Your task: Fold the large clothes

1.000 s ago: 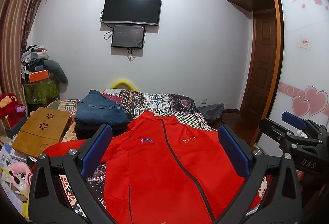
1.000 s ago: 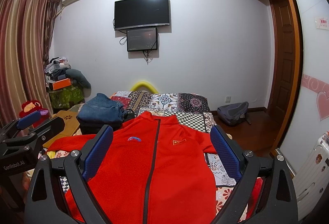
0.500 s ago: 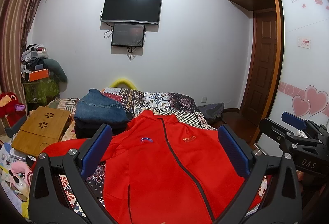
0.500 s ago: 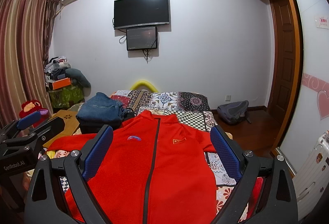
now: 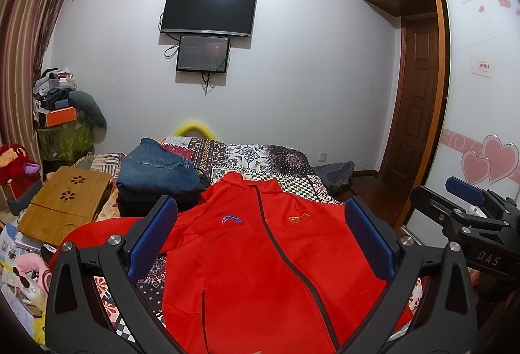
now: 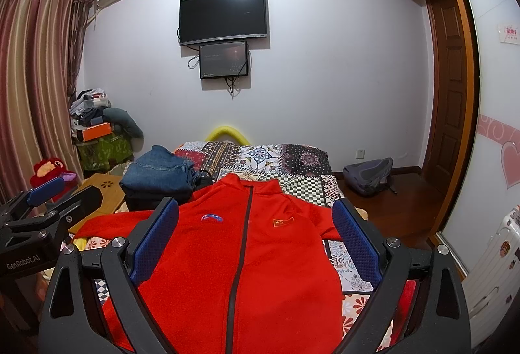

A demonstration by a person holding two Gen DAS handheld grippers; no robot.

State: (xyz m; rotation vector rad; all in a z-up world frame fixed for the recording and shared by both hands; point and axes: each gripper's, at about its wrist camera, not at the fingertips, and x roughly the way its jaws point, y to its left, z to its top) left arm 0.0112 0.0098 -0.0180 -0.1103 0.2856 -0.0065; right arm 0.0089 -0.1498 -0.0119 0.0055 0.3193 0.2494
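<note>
Red jacket (image 5: 260,259) flat, zipped, on bed (image 6: 292,159); both grippers' jaws wide apart, seemingly empty.

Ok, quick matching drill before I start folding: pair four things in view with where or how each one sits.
Things:
1. red jacket
2. folded jeans
3. backpack
4. television

Places:
A. on the floor by the wall
B. mounted on the wall
C. spread flat on the bed, zipped
D. stacked on dark clothes at the bed's left side

Pairs: 1-C, 2-D, 3-A, 4-B
</note>
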